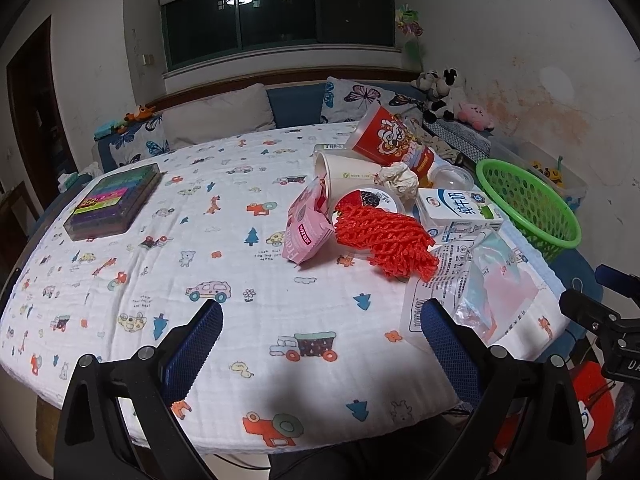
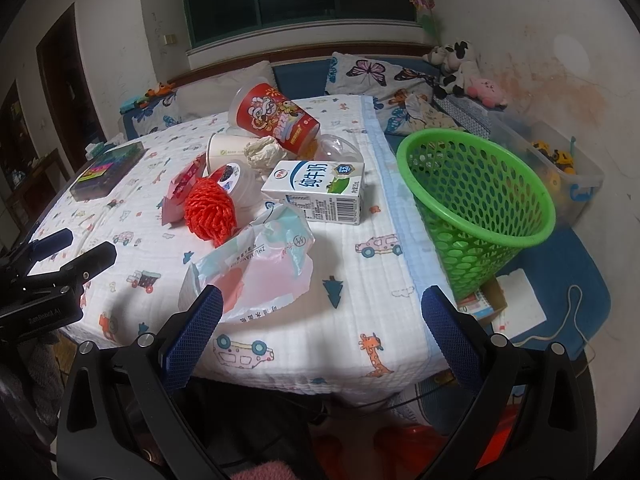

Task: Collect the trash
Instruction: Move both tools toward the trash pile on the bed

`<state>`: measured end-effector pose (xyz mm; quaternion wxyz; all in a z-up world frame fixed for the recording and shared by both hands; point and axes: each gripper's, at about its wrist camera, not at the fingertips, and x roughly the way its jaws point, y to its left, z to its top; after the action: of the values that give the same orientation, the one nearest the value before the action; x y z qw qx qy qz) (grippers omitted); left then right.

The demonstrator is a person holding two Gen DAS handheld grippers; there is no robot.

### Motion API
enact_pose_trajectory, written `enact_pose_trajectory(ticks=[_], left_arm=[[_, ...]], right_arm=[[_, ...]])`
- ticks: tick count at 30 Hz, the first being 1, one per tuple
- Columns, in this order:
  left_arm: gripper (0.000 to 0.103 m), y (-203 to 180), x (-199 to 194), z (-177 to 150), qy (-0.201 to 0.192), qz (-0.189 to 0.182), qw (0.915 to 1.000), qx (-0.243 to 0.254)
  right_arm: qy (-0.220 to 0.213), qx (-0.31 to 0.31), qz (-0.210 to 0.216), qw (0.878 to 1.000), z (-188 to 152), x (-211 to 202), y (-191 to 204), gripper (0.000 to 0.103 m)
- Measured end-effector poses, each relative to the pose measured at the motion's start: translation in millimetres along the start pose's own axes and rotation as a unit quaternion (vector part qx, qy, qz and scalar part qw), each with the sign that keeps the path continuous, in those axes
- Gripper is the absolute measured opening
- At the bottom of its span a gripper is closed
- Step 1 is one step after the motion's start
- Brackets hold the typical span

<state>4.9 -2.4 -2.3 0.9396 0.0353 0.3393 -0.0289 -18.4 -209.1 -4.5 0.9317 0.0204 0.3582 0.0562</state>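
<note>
A heap of trash lies on the table: a red noodle cup (image 1: pixel 394 140) (image 2: pixel 276 118) on its side, a paper cup (image 1: pixel 344 174) (image 2: pixel 226 148), a crumpled tissue (image 1: pixel 400 180) (image 2: pixel 264 152), a milk carton (image 1: pixel 460 210) (image 2: pixel 316 192), an orange foam net (image 1: pixel 384 242) (image 2: pixel 210 210), a pink wrapper (image 1: pixel 306 224) and a plastic bag (image 1: pixel 472 300) (image 2: pixel 260 264). A green mesh basket (image 1: pixel 528 204) (image 2: pixel 476 204) stands at the table's right edge. My left gripper (image 1: pixel 322 336) and right gripper (image 2: pixel 322 332) both hang open near the front edge, holding nothing.
A dark case of coloured items (image 1: pixel 114 202) (image 2: pixel 106 170) lies at the table's far left. A bench with cushions (image 1: pixel 220 116) and plush toys (image 2: pixel 460 68) runs behind. A clear toy bin (image 2: pixel 560 164) sits right of the basket. The left gripper's body (image 2: pixel 48 280) shows at left.
</note>
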Motion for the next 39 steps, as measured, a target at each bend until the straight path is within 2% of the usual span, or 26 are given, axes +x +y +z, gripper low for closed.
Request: enact_pose_trajectory(ticks=[39], left_arm=[[0.096,2,5,13,-0.005,0.000,1.0000,-0.003]], right_arm=[[-0.004,-0.007,0.008,1.000,8,6,3,0.099]])
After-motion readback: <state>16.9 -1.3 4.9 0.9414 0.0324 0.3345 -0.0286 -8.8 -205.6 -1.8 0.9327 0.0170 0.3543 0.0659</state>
